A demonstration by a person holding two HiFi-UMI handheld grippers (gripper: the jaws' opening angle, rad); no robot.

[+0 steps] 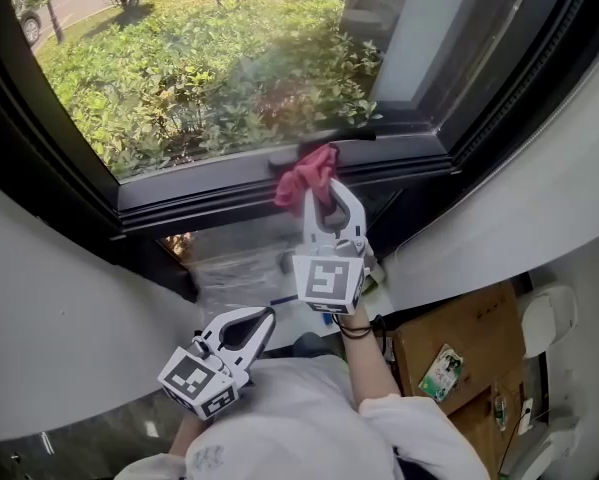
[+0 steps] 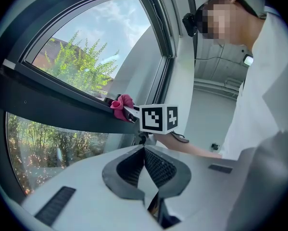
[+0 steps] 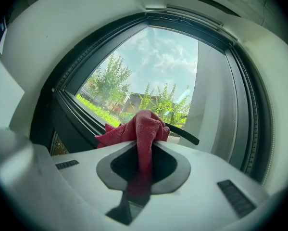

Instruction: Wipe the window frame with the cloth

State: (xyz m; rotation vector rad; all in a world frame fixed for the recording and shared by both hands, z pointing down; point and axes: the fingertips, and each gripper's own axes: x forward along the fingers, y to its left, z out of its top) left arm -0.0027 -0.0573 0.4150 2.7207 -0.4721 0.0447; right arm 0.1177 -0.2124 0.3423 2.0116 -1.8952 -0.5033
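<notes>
Head view is showing my right gripper [image 1: 329, 190] clamping the red cloth [image 1: 305, 173] and pressing it, as far as I can tell, onto the lower rail of the dark window frame [image 1: 209, 190]. My left gripper [image 1: 263, 318] is hanging low, jaws together on nothing. I am judging this as the wiping step; next I should be sliding the cloth along the rail under steady pressure.

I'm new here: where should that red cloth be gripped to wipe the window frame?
Grip the cloth by its tail, from the room side, as the right gripper does: its jaws pinch one fold, leaving the wad free at the window frame.
</notes>
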